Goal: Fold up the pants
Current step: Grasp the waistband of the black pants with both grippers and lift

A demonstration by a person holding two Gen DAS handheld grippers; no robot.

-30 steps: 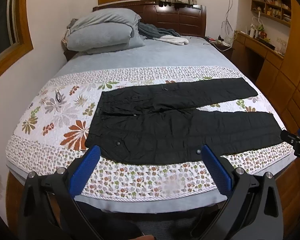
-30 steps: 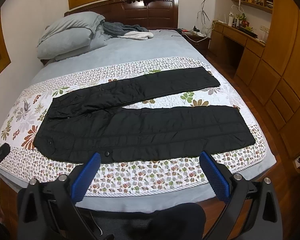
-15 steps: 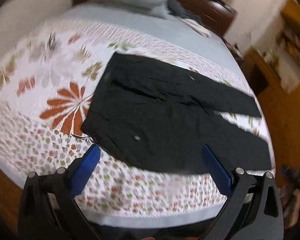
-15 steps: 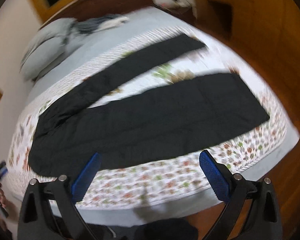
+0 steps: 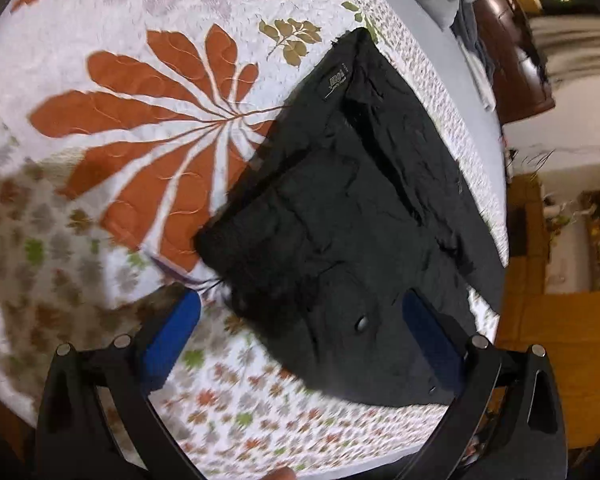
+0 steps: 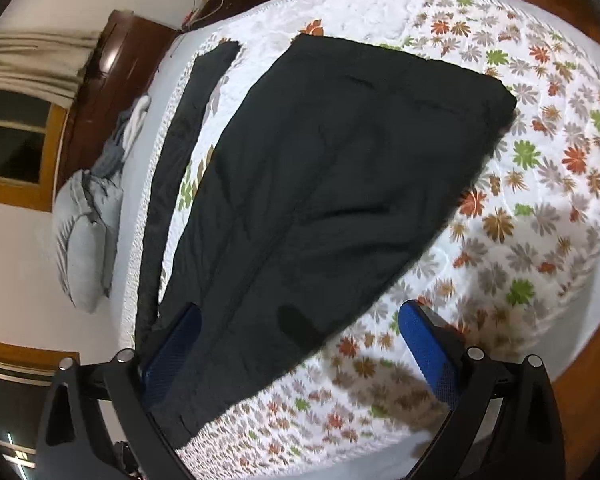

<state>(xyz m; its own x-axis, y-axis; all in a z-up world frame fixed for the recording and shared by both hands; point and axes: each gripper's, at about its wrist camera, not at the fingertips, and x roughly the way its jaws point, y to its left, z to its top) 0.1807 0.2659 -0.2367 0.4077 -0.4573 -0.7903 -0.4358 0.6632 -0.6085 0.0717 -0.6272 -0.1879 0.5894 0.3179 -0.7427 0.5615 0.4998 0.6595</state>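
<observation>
Black pants [image 5: 352,216] lie flat on the flowered quilt [image 5: 120,92], legs spread apart. In the left wrist view my left gripper [image 5: 300,320] is open just above the near waist corner, one blue pad [image 5: 172,332] over the quilt, the other [image 5: 428,336] over the cloth. In the right wrist view my right gripper [image 6: 296,332] is open low over the near leg [image 6: 332,184], close to its cuff end; the far leg [image 6: 188,120] lies beyond. Neither gripper holds anything.
Grey pillows [image 6: 86,236] and a dark wooden headboard [image 6: 120,60] are at the bed's head. A wooden cabinet and floor [image 5: 560,320] lie past the bed's edge. The quilt's hem [image 6: 596,264] marks the bed's foot edge.
Both grippers dropped from a high, distant view toward the bed and tilted. The left one closed in on the waist corner, the right one on the near leg's cuff end. Jaws stayed open.
</observation>
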